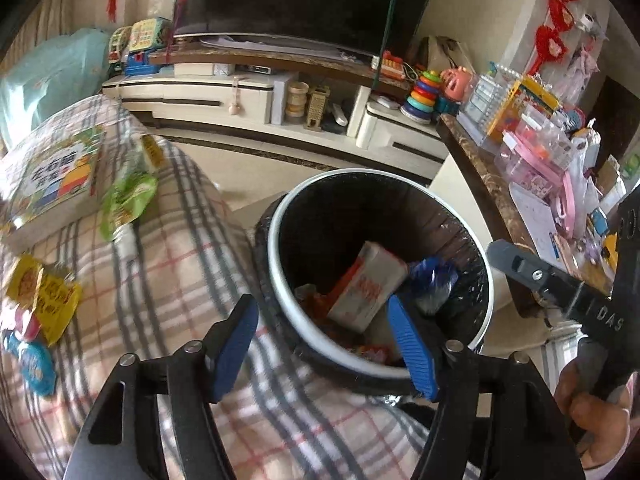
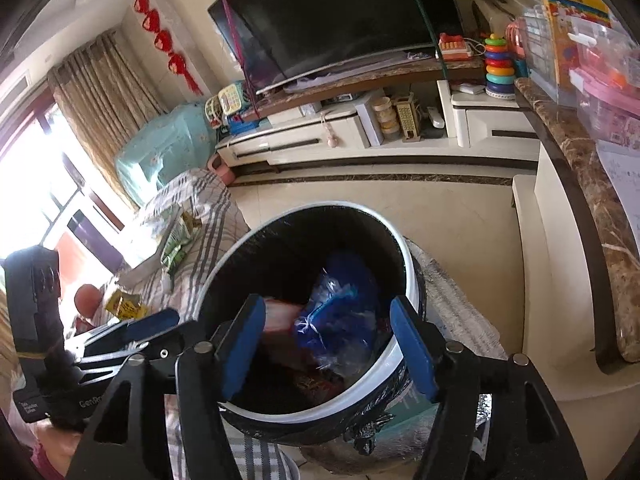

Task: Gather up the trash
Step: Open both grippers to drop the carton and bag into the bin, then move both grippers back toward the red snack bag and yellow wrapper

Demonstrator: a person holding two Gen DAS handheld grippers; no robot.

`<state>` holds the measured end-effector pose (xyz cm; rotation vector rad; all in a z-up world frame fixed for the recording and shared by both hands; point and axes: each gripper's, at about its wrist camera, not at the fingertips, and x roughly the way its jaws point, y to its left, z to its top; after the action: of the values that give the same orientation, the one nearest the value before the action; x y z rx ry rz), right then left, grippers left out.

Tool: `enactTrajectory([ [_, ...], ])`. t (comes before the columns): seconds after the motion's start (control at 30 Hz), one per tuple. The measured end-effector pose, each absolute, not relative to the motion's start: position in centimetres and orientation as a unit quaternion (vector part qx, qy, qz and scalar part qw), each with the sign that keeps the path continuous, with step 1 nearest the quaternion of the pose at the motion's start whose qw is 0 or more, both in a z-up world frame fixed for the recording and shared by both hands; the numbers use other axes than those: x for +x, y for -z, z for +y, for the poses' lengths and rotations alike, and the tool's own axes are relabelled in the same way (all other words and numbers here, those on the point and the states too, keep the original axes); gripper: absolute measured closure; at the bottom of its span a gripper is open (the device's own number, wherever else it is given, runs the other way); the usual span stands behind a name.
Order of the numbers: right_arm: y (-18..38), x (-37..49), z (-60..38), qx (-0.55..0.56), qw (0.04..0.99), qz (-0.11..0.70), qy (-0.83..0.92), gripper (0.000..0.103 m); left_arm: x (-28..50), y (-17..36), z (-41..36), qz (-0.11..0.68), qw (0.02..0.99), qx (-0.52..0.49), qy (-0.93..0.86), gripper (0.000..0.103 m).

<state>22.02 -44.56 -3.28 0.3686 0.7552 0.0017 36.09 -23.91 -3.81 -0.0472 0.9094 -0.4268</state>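
Wrappers (image 1: 128,196) lie on the plaid blanket (image 1: 172,272), left of the bin (image 1: 280,264). Left gripper (image 1: 324,344) and right gripper (image 2: 328,344) hang over its mouth, fingers apart, holding nothing. Drop step judged complete; next move calls for reaching left to remaining wrappers.

My left gripper (image 1: 324,344) and right gripper (image 2: 328,344) are showing black angular frames, ribbed blue pads (image 1: 412,352) and round silver screws (image 2: 203,346). White letters are marking the black bodies. I am wearing a pink sleeve (image 2: 42,456).
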Motion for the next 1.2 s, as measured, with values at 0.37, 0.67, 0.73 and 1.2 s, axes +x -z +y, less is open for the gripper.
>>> enactTrajectory([
  [0.37, 2.2, 19.9, -41.4, 0.192, 0.920, 0.341, -0.031, 0.015, 30.1, 4.3, -17.4, 0.428, 0.887, -0.058, 0.163, 0.029],
  [0.67, 2.7, 18.9, -35.5, 0.171, 0.918, 0.349, -0.077, 0.008, 25.6, 4.4, -10.1, 0.430, 0.891, -0.094, 0.112, 0.029],
  [0.73, 2.9, 18.9, -34.2, 0.167, 0.916, 0.353, -0.088, 0.007, 24.8, 4.4, -8.9, 0.430, 0.892, -0.101, 0.100, 0.029],
  [1.2, 5.7, 20.0, -25.7, 0.152, 0.899, 0.382, -0.150, 0.007, 20.4, 4.3, -1.5, 0.428, 0.892, -0.144, 0.023, 0.029],
])
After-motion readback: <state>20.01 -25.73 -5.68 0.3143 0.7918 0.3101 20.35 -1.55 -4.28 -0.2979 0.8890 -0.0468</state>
